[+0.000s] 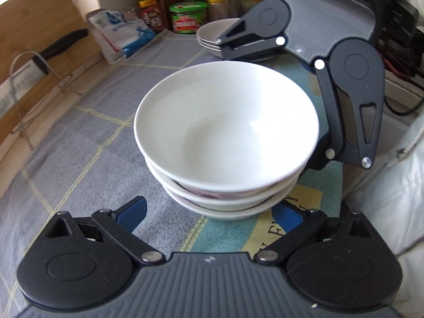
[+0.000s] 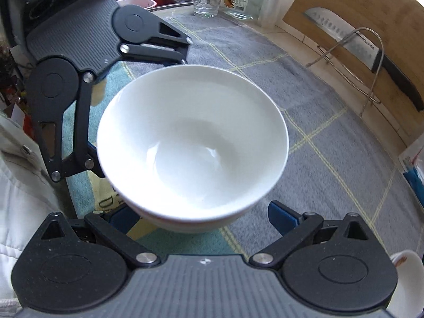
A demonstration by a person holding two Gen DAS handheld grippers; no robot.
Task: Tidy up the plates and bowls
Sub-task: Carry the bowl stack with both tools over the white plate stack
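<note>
Three white bowls [image 1: 225,143] sit nested in a stack on the grey cloth [image 1: 87,143] in the left wrist view. The left gripper [image 1: 209,216] has its jaws spread wide, one blue pad on each side of the stack's base. The right gripper [image 1: 275,100] faces it from across the stack, also wide. A plate stack [image 1: 212,35] lies behind, near jars.

Right wrist view: the bowls [image 2: 192,143] sit between the right gripper's [image 2: 204,216] wide jaws, the left gripper [image 2: 137,116] opposite. A knife [image 2: 371,53] leans on a board beside a wire rack [image 2: 352,61].
</note>
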